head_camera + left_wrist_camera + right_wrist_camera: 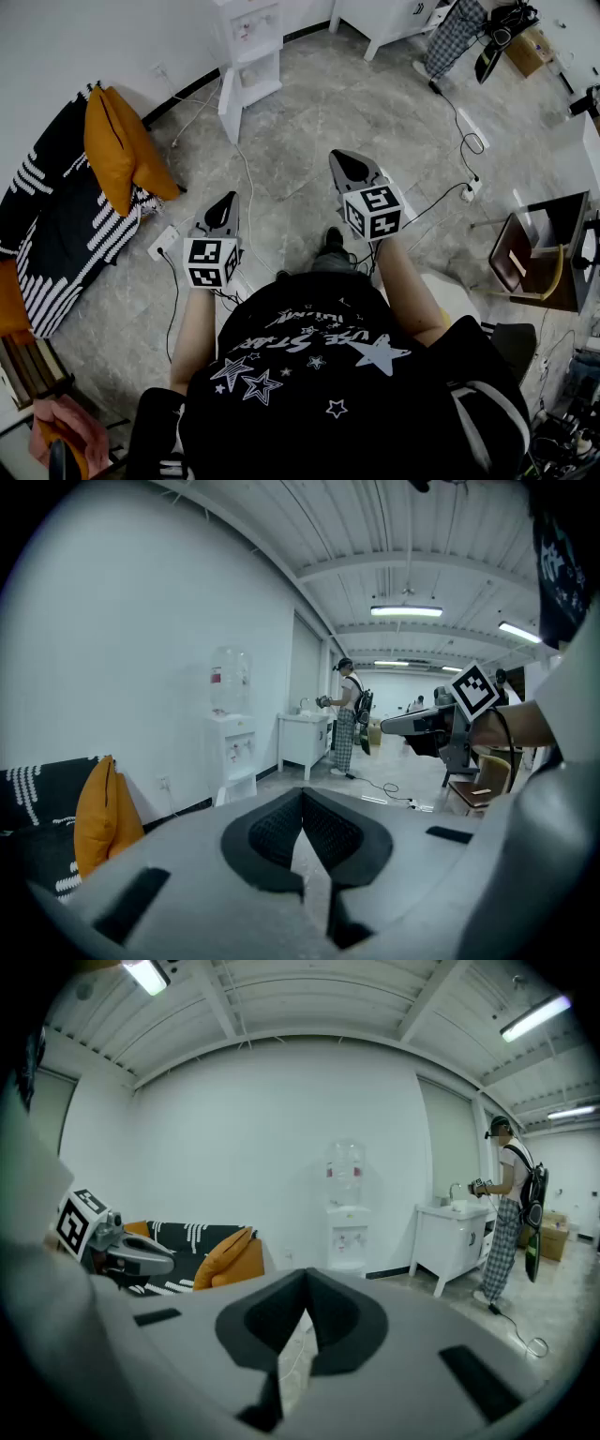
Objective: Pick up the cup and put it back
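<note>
floor (309, 103): grey stone, wide bare stretch straight ahead up to the white wall. This is the best room for walking. Slip risk looks low.
sofa (47, 234): on the left, with an orange cushion (117, 150) leaning on it. Its edge bounds that side, and a wide swing of the left arm could brush it.
cabinet (452, 1241): white, on legs, right of the dispenser. A second person (506, 1208) stands at it. Crowding or a bump is likely if the route goes there.
dispenser (344, 1208): white, bottle on top, flat against the wall with clear floor in front. That a cup is kept near it is only a guess.
chair (516, 248): well to the right and it bounds that side. Stepping sideways could catch a leg.
cables (246, 183): one trails from the dispenser toward the feet, and a power strip (164, 242) lies just left of them. More cable runs on the right. This is the main hazard: a trip or a snagged foot.
left tongs (225, 200): pressed together with nothing between, held over the floor in front of the body.
right tongs (349, 165): pressed together, empty, slightly further forward. Both need spreading before any reach, or they would knock the cup over.
cup: in no view, place unknown. The risk is walking while searching and not watching the cables.
</note>
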{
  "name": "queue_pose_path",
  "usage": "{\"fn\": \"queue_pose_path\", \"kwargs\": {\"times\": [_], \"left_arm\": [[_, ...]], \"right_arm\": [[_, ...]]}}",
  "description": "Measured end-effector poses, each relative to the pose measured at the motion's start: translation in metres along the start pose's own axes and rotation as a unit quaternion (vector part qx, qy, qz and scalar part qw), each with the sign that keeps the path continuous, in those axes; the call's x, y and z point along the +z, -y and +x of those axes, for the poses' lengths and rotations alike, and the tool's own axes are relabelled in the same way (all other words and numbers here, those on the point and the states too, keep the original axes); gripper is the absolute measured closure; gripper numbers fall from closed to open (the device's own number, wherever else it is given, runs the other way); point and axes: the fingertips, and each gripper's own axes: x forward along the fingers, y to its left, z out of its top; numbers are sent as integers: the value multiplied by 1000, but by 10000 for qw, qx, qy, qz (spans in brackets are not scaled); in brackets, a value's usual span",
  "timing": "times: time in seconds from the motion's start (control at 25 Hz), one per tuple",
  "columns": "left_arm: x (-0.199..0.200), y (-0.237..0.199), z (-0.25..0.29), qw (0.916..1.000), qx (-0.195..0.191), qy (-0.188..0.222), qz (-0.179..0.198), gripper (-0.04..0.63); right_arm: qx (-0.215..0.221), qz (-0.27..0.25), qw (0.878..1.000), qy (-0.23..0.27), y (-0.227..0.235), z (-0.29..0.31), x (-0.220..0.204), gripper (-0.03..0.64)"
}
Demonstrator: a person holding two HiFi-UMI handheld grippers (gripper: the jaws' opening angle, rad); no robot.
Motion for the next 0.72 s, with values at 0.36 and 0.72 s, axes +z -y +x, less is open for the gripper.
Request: {"fn": "queue_pose_path", "kwargs": {"times": [0.36,0.72], "left_arm": [[-18,5,-8,9998,17,-184,-60,586],[-29,11,1,9996,-150,-237,-104,586]], "right_arm": [[132,-50,9999,-74,-9,12,-12,612],[226,-88,9997,-67,-11,1,-26,612]]}}
